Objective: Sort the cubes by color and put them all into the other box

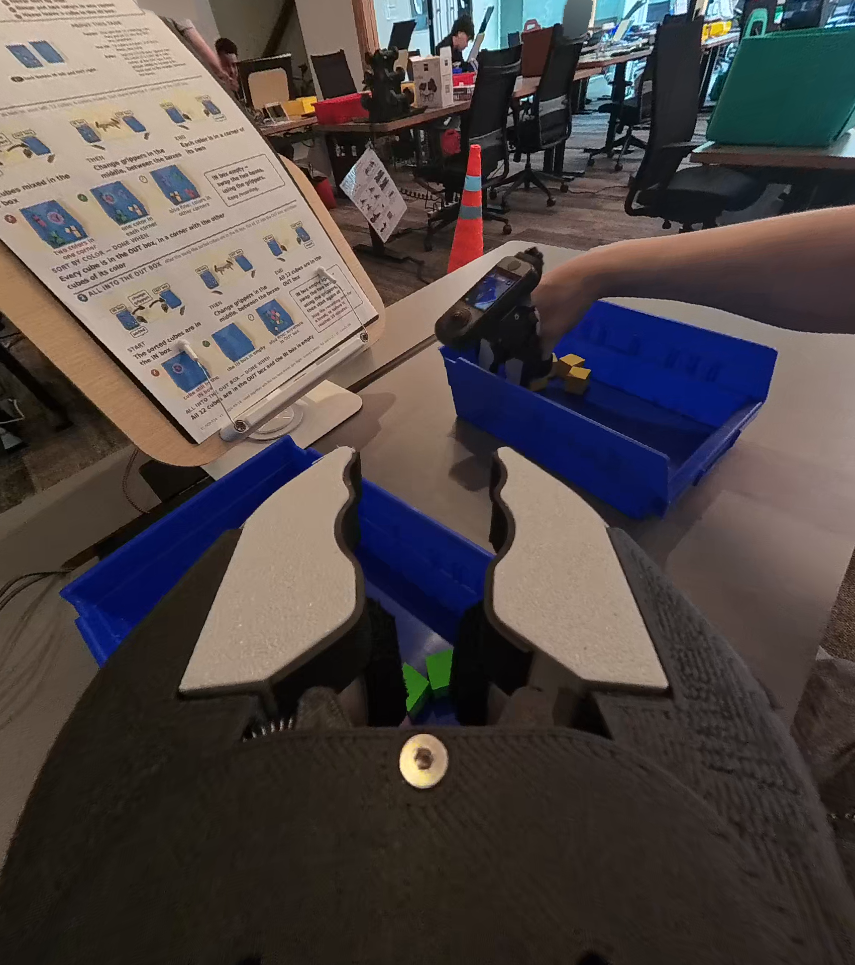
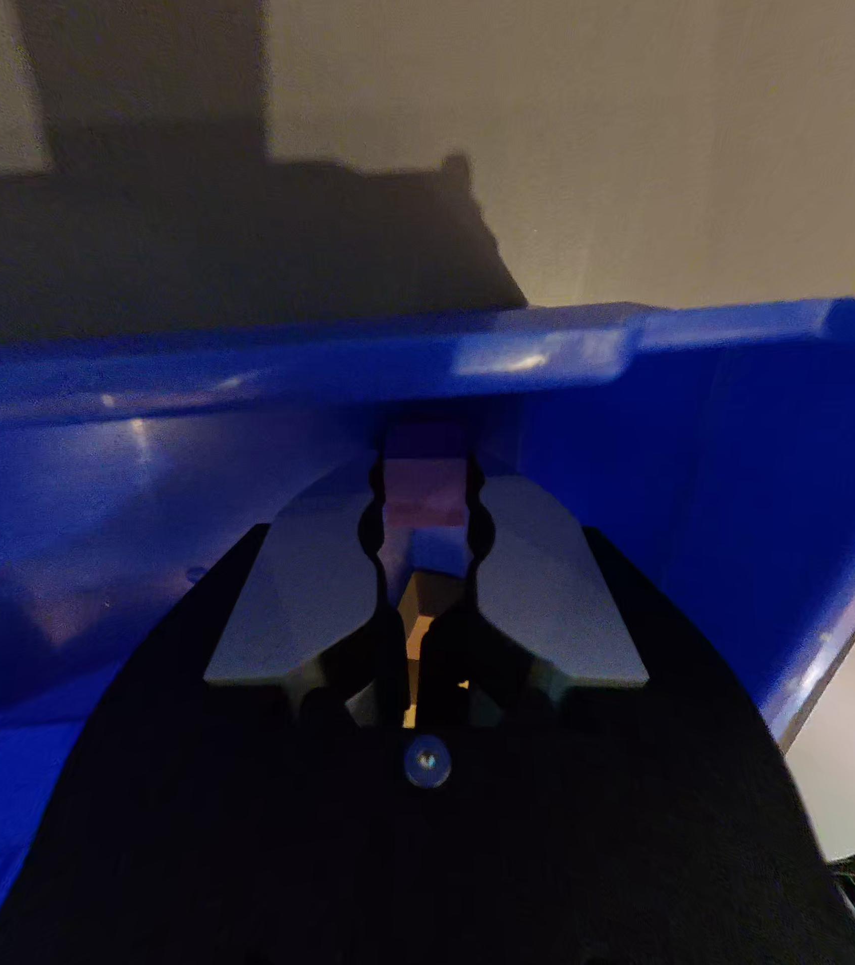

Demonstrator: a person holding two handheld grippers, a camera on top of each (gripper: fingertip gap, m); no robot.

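While the left gripper (image 1: 425, 501) gapes over green cubes (image 1: 428, 679), the right gripper (image 2: 425, 501) pinches a purple cube (image 2: 425, 485) at twelve o'clock, against the bin (image 2: 154, 470) wall.

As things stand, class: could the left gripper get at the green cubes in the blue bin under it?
Probably yes. The left gripper hangs open above the near blue bin, and the green cubes show between its fingers with nothing over them. How far down they lie is unclear.

- Your left wrist view is bright and evenly lit, sharp up close, with strong fisheye bending at the edges.
- Your right wrist view is dim and soft; a heavy shadow (image 2: 216, 250) covers the table (image 2: 676, 156), and faint glare streaks the blue bin (image 2: 519, 360) rim.
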